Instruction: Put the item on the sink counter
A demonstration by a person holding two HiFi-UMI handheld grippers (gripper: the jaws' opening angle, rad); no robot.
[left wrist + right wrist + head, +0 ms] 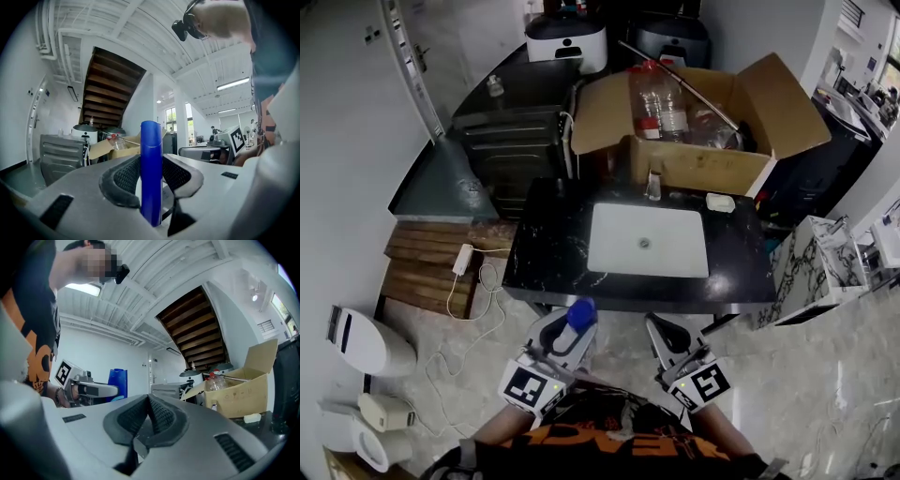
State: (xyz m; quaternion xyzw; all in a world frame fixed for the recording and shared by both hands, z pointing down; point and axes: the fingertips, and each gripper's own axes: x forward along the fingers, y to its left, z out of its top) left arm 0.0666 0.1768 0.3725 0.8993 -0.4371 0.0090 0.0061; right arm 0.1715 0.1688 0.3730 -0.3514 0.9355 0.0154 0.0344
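Note:
My left gripper (572,339) is shut on a blue-capped bottle (580,313), held upright close to my body, short of the sink counter's near edge. In the left gripper view the blue cap (151,171) stands pinched between the two black pads (125,176). My right gripper (668,335) hangs beside it, shut with nothing between its pads (157,416); the bottle (117,383) shows to its left there. The black sink counter (542,246) with its white basin (647,240) lies ahead.
A bar of soap (720,202) and a faucet (652,186) sit at the counter's back edge. Behind stands an open cardboard box (694,131) holding plastic bottles. A dark cabinet (511,141) is back left, a marble-patterned bin (811,267) right. A power strip with cable (464,260) lies on the floor left.

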